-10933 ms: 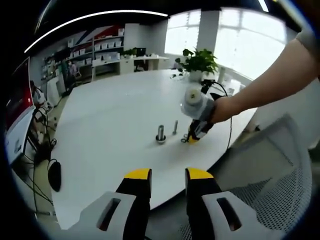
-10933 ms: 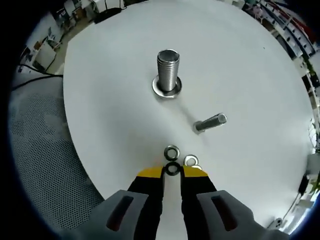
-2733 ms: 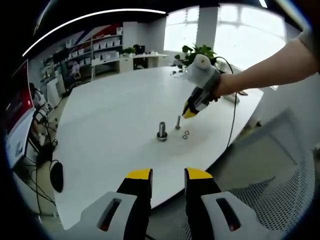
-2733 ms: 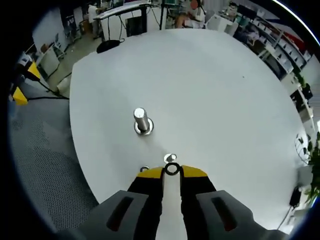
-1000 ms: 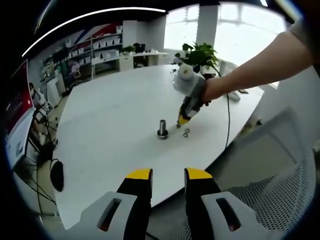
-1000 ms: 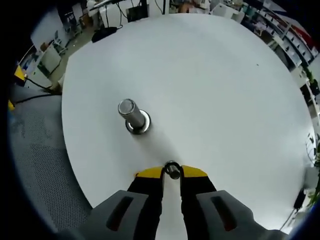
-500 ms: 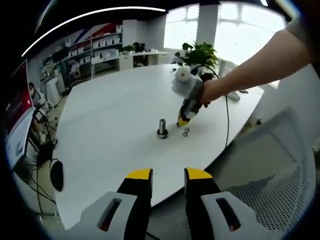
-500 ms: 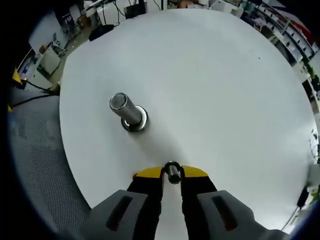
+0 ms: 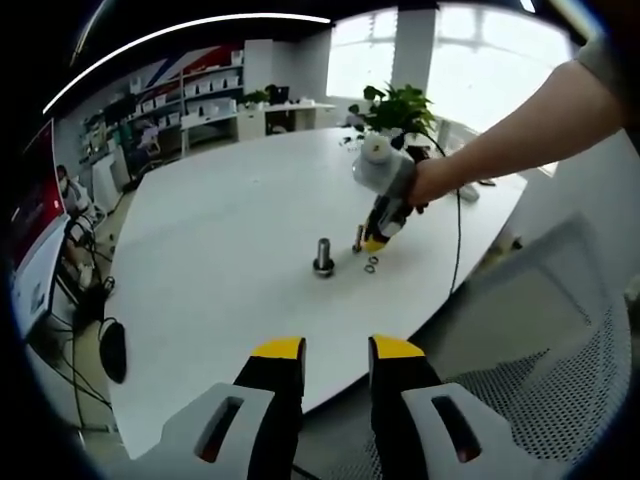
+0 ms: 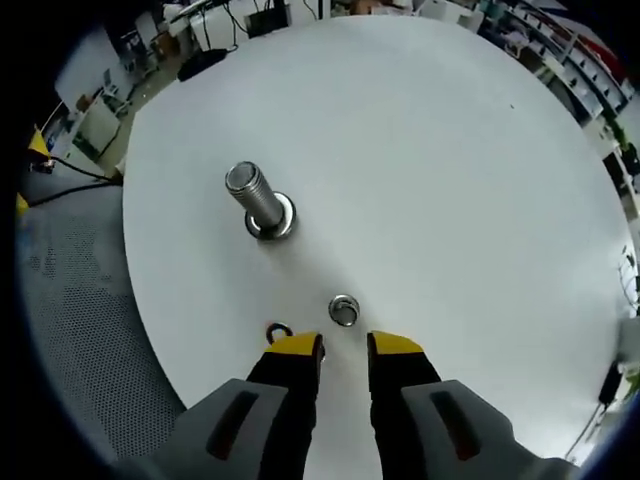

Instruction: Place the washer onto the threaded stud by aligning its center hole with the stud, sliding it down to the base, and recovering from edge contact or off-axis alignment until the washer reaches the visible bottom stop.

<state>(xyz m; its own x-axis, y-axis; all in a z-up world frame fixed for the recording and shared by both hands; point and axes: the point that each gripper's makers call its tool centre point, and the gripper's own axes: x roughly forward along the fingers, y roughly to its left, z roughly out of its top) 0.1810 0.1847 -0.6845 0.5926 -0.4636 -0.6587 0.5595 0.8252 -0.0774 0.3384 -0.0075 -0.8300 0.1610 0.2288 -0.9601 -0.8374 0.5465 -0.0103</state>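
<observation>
- Where the left gripper view looks across the white table (image 9: 220, 250), we take the large stud (image 9: 322, 258) as our landmark; it stands upright on its wide base.
- Just right of the large stud stands the small stud (image 9: 357, 238), too small there for us to see any ring on it.
- At the small stud's right side the right gripper (image 9: 376, 243) points down, its yellow tips near the stud's top, held by a hand (image 9: 432, 183).
- Two loose washers (image 9: 372, 264) lie on the table right of the large stud, under that gripper.
- At the bottom of this view the left gripper (image 9: 336, 350) hangs off the table edge, well apart from the large stud, jaws a moderate gap apart and empty.
- In the right gripper view, the large stud (image 10: 257, 200) leans toward the upper left, over its round flange.
- Below and slightly right of it, a spare washer (image 10: 278, 331) lies flat, partly hidden by one yellow tip.
- Further right of the large stud, the small stud (image 10: 343, 311) shows end-on, with the washer (image 10: 343, 301) as a ring round it; how far down it sits, we cannot tell.
- The right gripper (image 10: 345, 346) is just below the small stud, jaws parted and gripping nothing, clear of the washer.
</observation>
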